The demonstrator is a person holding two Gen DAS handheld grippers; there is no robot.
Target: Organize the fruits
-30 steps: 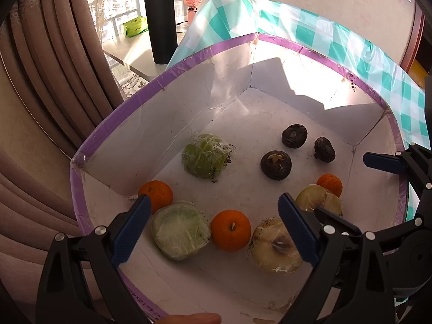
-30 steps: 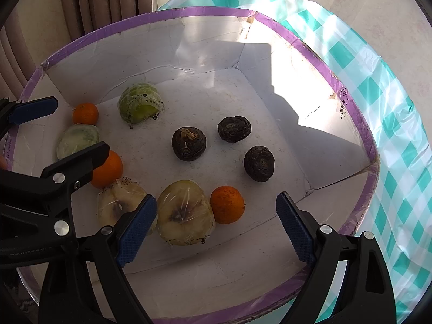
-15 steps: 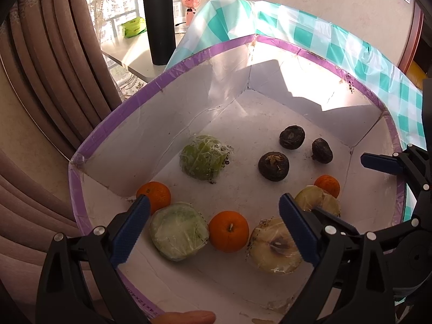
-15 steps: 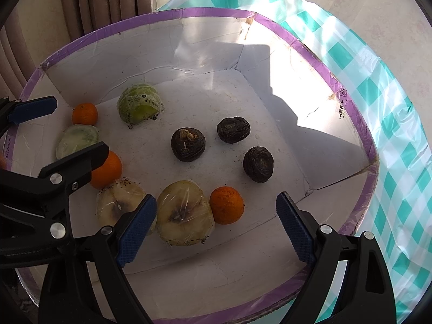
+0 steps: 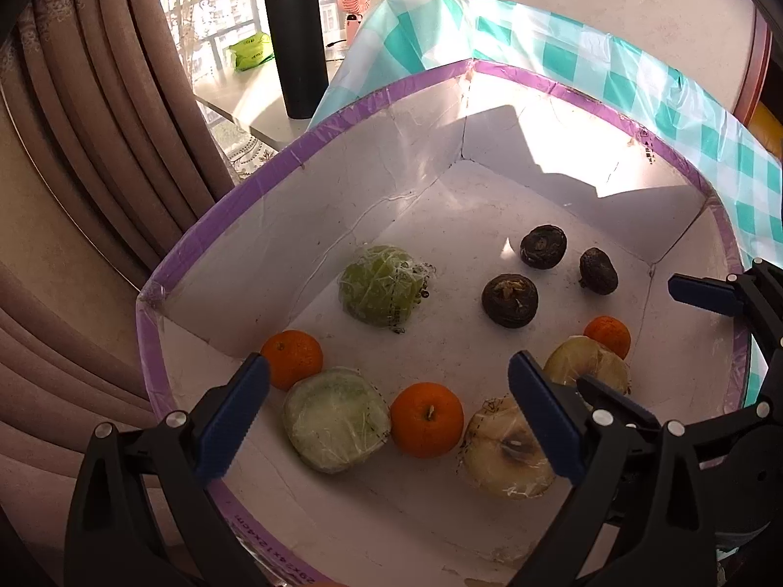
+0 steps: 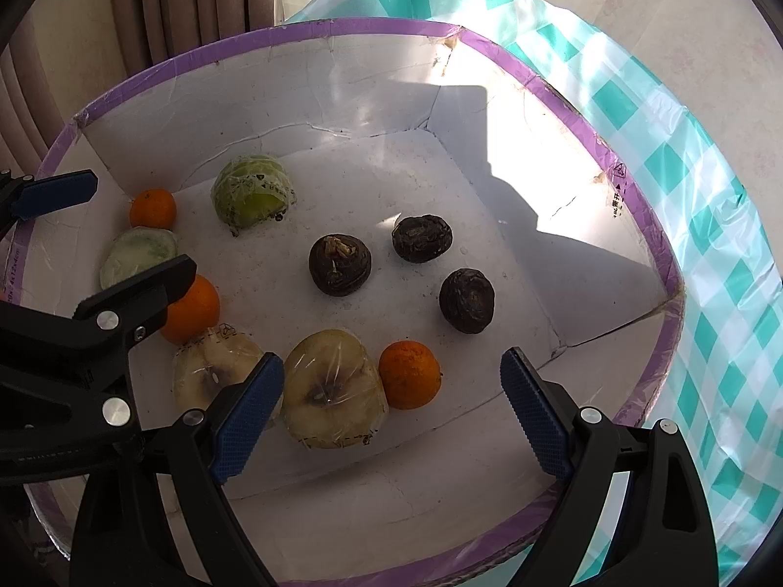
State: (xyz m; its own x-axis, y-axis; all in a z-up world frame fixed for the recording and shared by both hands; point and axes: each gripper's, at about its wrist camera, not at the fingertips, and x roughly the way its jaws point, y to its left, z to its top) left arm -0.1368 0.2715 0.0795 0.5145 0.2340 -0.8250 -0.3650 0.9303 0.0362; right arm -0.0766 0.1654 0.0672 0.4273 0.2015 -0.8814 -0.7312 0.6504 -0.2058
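Observation:
A white box with a purple rim (image 5: 342,112) (image 6: 651,225) holds the fruit. Two wrapped green halves (image 5: 381,291) (image 5: 337,425), two wrapped yellow apple halves (image 5: 504,450) (image 6: 333,389), three oranges (image 5: 426,419) (image 5: 292,358) (image 6: 409,374) and three dark brown fruits (image 6: 339,265) (image 6: 422,237) (image 6: 466,300) lie on its floor. My left gripper (image 5: 386,416) is open and empty above the near left fruit. My right gripper (image 6: 391,406) is open and empty above a yellow half and an orange.
The box sits on a teal checked cloth (image 5: 563,54) (image 6: 709,186). A black flask (image 5: 295,44), a pink fan (image 5: 353,2) and a green packet (image 5: 250,50) stand on a side table by the curtain (image 5: 98,112).
Both grippers stay open and nearly still; the left view has shifted only slightly. No fruit has moved.

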